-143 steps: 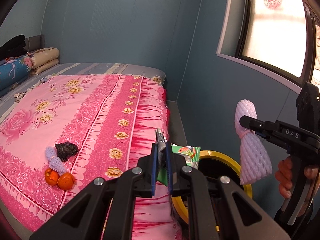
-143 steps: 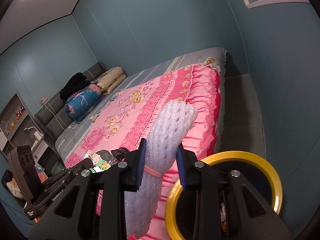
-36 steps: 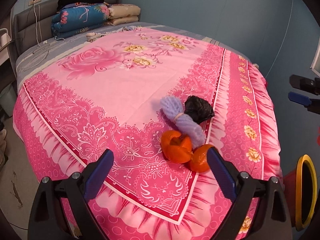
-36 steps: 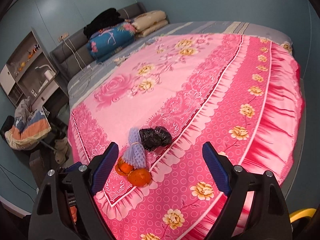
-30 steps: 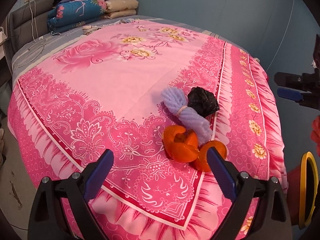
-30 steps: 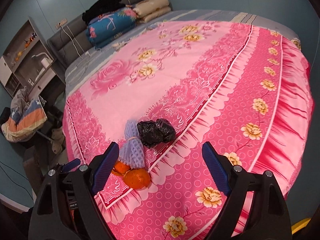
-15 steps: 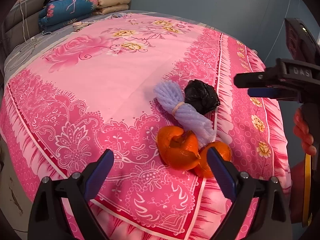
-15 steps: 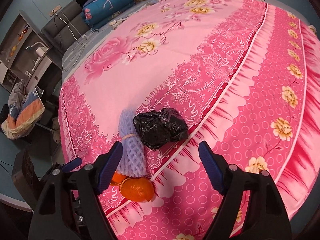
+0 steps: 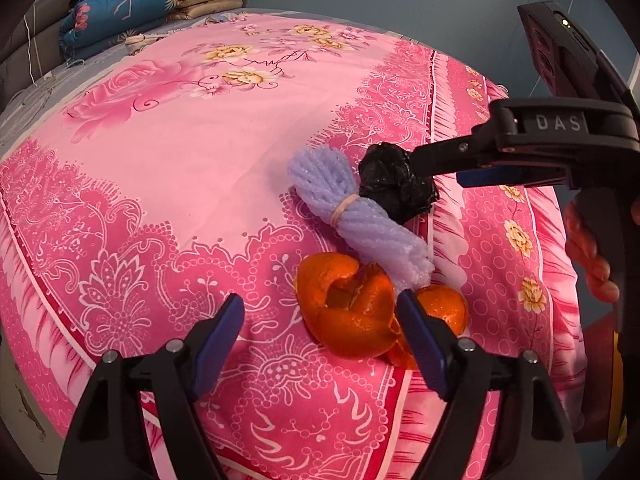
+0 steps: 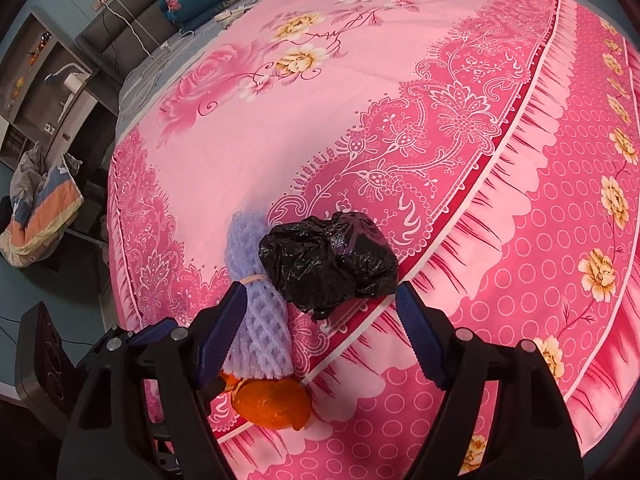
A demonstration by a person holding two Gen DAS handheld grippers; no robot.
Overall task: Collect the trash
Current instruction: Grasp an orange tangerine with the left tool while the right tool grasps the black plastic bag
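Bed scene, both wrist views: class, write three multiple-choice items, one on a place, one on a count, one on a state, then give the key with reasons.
1. The black plastic bag lies
A. beside the purple foam net
B. on the pillows
C. on the floor

2. Orange peel pieces on the bedspread:
A. none
B. two
C. five

3. The right gripper is
A. shut on the bag
B. open around the bag
C. shut on the net

Key: A, bag and net touch; B, a large piece and a smaller one behind it; B, both pads stand clear of the bag.
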